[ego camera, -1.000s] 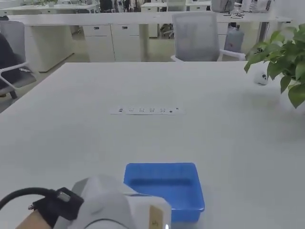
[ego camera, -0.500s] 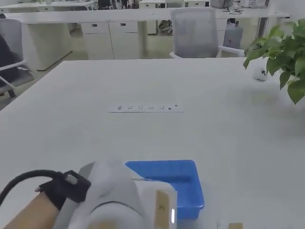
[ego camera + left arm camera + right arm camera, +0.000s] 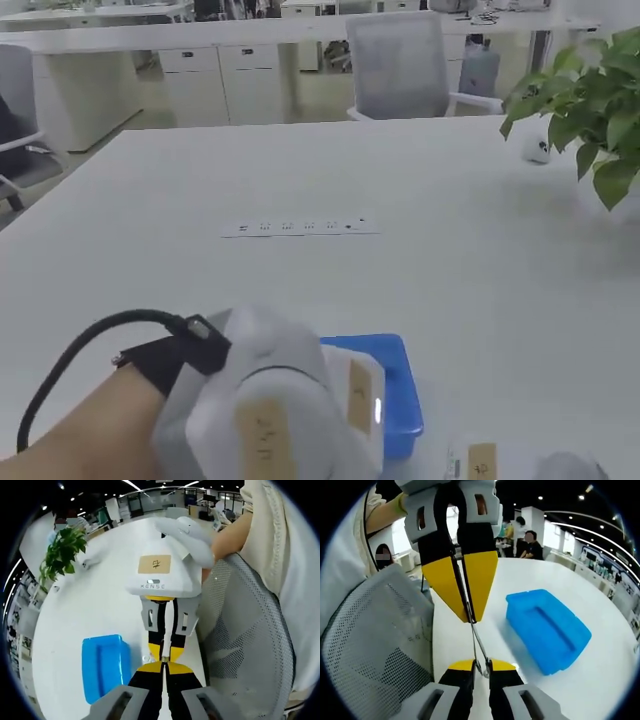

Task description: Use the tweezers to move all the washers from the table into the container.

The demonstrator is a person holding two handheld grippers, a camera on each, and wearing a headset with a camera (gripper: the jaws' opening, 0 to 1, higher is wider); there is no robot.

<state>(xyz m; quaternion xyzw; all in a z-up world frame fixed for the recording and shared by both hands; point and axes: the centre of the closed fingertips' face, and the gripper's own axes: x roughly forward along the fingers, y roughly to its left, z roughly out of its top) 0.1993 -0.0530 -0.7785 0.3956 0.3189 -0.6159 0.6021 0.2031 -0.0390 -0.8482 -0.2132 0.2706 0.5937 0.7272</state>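
At the bench's point(image 3: 300, 160) near edge the two claws face each other tip to tip, with the tweezers point(image 3: 476, 641) held between them. The left claw point(image 3: 470, 616) points toward the right gripper view's camera, its yellow fingers pressed together on the thin metal legs part-way along. The right claw point(image 3: 485, 669) rises from the bottom of that view, its jaws drawn in to a narrow slot that pinches the tweezers' end. The blue container point(image 3: 547, 630) sits on the bench near the tweezers but apart from them, open side up; its inside is hard to read from here. In the left gripper view the container lies to the left of the meeting claws, and a grey mesh chair back point(image 3: 240, 645) stands to the right, beside the person's pale sleeve point(image 3: 270, 535). In the head view the left claw's white housing covers the container's near left part, with an arm point(image 3: 80, 440) and a black cable point(image 3: 75, 345) behind it. Farther out on the bench lie a white power strip point(image 3: 300, 227) and, at the right edge, a green plant point(image 3: 590, 95).
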